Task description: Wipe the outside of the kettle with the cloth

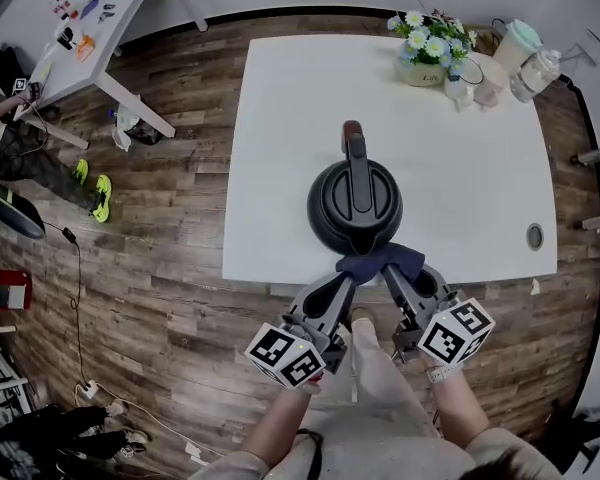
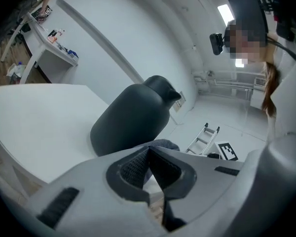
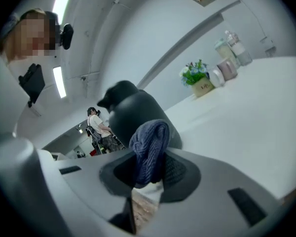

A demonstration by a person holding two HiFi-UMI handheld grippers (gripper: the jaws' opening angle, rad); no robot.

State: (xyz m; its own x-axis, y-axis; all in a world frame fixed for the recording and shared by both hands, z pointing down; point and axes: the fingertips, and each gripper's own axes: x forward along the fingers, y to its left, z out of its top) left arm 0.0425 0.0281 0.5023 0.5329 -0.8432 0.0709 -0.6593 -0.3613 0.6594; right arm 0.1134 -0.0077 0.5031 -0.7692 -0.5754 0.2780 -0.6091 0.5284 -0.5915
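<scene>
A black kettle (image 1: 355,203) stands on the white table (image 1: 280,148) close to its near edge, its handle running front to back. A dark blue cloth (image 1: 380,261) lies bunched against the kettle's near side, over the table edge. My right gripper (image 1: 395,273) is shut on the cloth (image 3: 149,142), which bulges up between its jaws, with the kettle (image 3: 133,110) right behind. My left gripper (image 1: 347,276) comes in from the left. Its jaws are closed, with the cloth (image 2: 164,144) showing just past their tips and the kettle (image 2: 130,117) just beyond.
A flower pot (image 1: 425,48) and several jars and bottles (image 1: 520,48) stand at the table's back right corner. A round cable hole (image 1: 535,235) sits near the right edge. A second white desk (image 1: 90,38) stands on the wood floor at upper left.
</scene>
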